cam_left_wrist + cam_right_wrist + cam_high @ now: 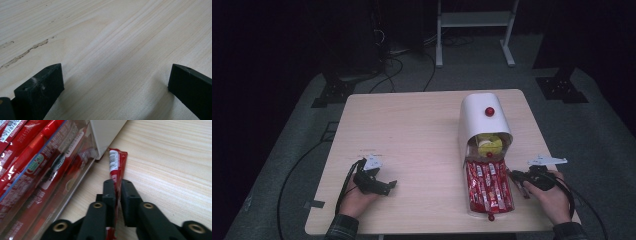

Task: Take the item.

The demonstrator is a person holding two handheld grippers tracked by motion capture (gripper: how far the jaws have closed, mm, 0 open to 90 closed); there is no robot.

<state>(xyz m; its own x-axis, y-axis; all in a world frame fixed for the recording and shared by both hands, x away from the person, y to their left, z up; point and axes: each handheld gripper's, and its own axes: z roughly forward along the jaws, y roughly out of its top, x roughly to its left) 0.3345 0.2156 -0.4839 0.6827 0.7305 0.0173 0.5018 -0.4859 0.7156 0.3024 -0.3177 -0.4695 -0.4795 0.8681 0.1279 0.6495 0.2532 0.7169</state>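
A white box with a rounded cover and a red knob stands right of the table's middle, with a clear drawer pulled out toward me, full of red snack sticks. My right gripper is just right of the drawer, shut on one red snack stick that points at the box's corner. The clear drawer wall runs along its left. My left gripper rests open on the bare wood at the front left, its fingers wide apart with nothing between them.
Yellow items sit inside the box's opening. A second red knob marks the drawer's front, close to the table's near edge. A white frame and cables lie on the floor beyond.
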